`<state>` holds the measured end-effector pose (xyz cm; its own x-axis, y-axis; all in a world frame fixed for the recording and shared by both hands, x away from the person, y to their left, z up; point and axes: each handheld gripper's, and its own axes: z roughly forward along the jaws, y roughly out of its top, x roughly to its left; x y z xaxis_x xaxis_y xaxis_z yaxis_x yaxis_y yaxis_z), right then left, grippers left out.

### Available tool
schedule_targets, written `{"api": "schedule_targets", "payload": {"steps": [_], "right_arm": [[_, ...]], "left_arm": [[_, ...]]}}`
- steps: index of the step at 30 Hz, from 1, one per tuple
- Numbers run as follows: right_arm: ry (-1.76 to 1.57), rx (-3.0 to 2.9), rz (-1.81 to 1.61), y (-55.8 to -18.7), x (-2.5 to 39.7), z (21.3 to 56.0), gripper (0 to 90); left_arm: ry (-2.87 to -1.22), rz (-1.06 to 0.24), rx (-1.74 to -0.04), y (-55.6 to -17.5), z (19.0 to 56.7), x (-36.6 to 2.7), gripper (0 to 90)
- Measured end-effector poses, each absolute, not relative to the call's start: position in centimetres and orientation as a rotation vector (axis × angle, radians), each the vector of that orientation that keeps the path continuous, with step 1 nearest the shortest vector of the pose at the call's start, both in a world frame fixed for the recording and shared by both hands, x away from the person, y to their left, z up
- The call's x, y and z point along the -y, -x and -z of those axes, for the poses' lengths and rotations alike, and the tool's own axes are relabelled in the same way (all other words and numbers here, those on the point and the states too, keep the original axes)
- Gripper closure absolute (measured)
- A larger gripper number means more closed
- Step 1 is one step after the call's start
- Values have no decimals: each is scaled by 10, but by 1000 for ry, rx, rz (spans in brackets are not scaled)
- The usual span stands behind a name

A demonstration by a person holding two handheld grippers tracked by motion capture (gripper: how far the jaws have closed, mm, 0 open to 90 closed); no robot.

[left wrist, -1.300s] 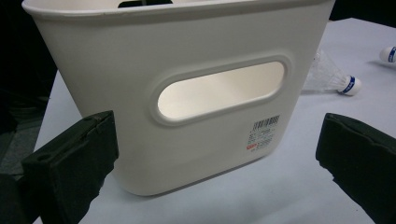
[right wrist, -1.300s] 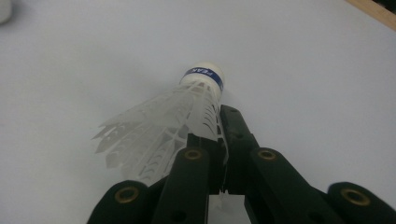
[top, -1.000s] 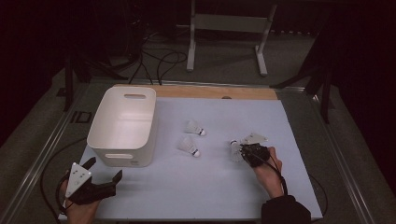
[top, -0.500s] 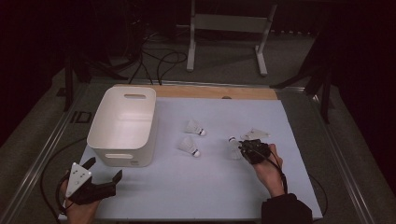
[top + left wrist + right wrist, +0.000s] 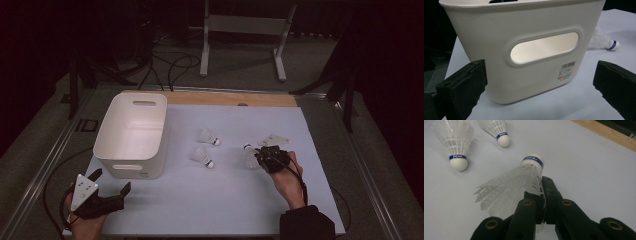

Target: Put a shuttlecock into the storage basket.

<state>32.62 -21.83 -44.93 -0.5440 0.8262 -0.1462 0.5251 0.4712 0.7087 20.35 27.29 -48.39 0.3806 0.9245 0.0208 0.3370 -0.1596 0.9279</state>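
Shuttlecocks are the work in hand, and the white bin (image 5: 131,135) near the table's left edge looks like where they belong, though what the high view shows of its inside holds none, so by my reading nothing has been dropped in yet. One shuttlecock (image 5: 520,181) is pinched by its feather skirt between the closed jaws of the right gripper (image 5: 265,157), cork end pointing away from the hand; it sits toward the right side of the white table surface (image 5: 240,210), low over it or touching it, I cannot tell which. Two more shuttlecocks lie free in the middle of the surface, one (image 5: 202,156) nearer the front edge and one (image 5: 208,136) just behind it, both between the bin and the right gripper. A fourth (image 5: 275,140) lies just beyond the right gripper, toward the far right corner. The left gripper (image 5: 102,192) rests at the front left corner with its jaws spread wide and nothing between them, facing the bin's near wall with its handle slot. So I judge the job at its start: first shuttlecock grasped, its carry to the bin not yet made, three others untouched.
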Motion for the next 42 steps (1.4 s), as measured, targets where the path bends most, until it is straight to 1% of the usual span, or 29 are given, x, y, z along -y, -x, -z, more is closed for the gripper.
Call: {"api": "schedule_targets", "payload": {"steps": [42], "right_arm": [[-1103,-2239,-946,-341,199,409,888]], "left_arm": [[-1680,-785,-1121,-202,483,-274,1]]}}
